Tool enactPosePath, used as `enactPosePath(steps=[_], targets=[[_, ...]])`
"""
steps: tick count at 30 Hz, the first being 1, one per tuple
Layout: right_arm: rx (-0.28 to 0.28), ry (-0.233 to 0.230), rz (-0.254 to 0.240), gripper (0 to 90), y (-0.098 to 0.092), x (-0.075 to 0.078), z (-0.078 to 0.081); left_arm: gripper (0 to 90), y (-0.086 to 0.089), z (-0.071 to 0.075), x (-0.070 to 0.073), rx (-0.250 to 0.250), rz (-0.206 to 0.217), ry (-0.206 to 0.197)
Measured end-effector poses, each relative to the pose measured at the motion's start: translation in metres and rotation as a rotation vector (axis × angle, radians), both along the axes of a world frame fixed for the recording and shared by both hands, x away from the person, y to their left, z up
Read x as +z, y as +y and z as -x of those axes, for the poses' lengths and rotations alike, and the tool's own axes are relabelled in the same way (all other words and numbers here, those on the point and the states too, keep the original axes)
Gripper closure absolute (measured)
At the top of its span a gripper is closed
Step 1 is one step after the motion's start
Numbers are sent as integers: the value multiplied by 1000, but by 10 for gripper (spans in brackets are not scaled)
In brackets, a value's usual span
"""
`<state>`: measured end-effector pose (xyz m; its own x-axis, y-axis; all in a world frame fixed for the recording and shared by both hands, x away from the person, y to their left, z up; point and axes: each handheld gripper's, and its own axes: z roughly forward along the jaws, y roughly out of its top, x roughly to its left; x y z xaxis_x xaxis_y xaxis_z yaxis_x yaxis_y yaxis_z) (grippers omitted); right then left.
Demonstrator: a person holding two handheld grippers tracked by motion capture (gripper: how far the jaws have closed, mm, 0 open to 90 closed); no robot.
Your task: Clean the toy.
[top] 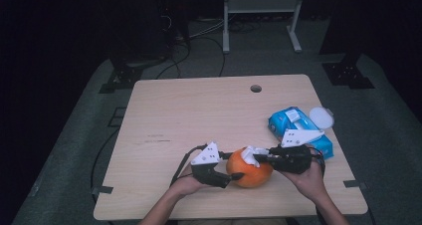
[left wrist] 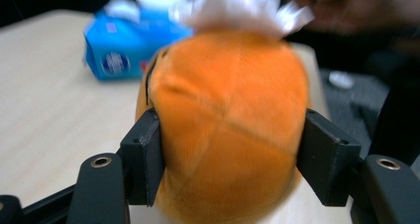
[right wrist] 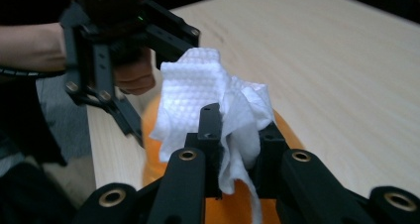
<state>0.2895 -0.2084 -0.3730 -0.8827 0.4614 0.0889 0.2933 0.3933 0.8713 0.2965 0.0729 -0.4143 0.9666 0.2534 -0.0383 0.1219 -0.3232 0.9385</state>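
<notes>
Your left gripper (top: 234, 177) is clamping the round orange plush pumpkin (top: 251, 171) near the front edge of the pale wood-grain bench (top: 189, 115); your right gripper (top: 259, 158) is pinching a crumpled white embossed tissue (right wrist: 208, 95) atop it. Dark room, grey carpet.

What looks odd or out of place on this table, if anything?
Nothing is spilled or broken. The one oddity is the white lid lying off by itself beside the blue wipes pack. Otherwise the left gripper clasps the orange plush ball while the right gripper presses a white wipe on top.
</notes>
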Motion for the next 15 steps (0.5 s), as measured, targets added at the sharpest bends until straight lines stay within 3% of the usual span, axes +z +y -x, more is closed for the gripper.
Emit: enactPosePath(steps=[2, 4, 5, 6, 7, 8, 9, 11, 13, 15], targets=[[0, 11, -60, 777, -3, 2, -2, 358, 7, 2, 13, 5, 33, -14], [-4, 37, -85, 776, -4, -2, -5, 365, 11, 2, 16, 23, 10, -26], [-9, 51, -76, 776, -2, -7, -8, 365, 11, 1, 13, 32, -17, -22], [-12, 70, -50, 776, 1, -14, -10, 364, 11, 1, 13, 32, -17, -22], [-17, 90, -17, 776, 5, -21, -13, 363, 10, -2, 2, 41, -57, 6], [-16, 112, 6, 776, 7, -28, -15, 363, 10, -3, -2, 42, -37, 24], [-13, 127, -6, 776, 8, -32, -17, 362, 11, -5, -3, 45, -24, 38], [-20, 110, -1, 777, 9, -27, -16, 353, 9, -5, -1, 56, -28, 34], [6, 97, -43, 777, 11, -20, -13, 342, 4, -3, -2, 54, -33, 26], [14, 57, -18, 776, 17, -15, -7, 333, 1, -1, -3, 53, -43, 13]])
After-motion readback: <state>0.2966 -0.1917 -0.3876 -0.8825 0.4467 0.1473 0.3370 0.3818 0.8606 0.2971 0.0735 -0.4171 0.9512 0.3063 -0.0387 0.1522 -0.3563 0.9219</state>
